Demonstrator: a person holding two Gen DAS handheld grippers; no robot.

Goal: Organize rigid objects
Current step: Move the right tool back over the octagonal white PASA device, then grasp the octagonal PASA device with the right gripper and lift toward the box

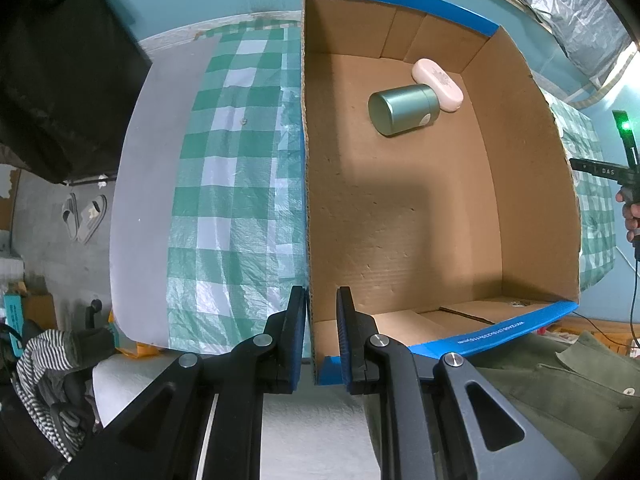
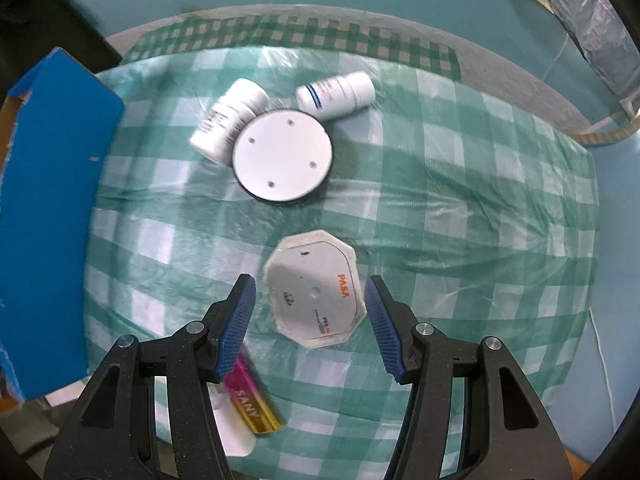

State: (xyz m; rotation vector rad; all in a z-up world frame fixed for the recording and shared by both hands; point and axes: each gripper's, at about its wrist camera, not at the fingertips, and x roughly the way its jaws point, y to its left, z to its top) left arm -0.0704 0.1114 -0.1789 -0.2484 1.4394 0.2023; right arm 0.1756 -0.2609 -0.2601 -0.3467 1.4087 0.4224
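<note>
My left gripper (image 1: pixel 321 332) is shut on the left wall of the cardboard box (image 1: pixel 307 200), near its front corner. Inside the box lie a green metal tin (image 1: pixel 404 109) on its side and a pink case (image 1: pixel 438 84) at the far end. My right gripper (image 2: pixel 308 316) is open, its fingers on either side of a white octagonal disc (image 2: pixel 316 290) marked PASA that lies on the checked cloth. Beyond it lie a round white disc (image 2: pixel 283 155) and two white bottles, one (image 2: pixel 228 120) to the left and one (image 2: pixel 336 95) to the right.
A pink and gold packet (image 2: pixel 252 400) lies under my right gripper's left finger. The box's blue outer wall (image 2: pixel 52 216) stands at the left of the right wrist view. The green checked cloth (image 1: pixel 236 184) covers the table. The right gripper's handle (image 1: pixel 624 172) shows beyond the box.
</note>
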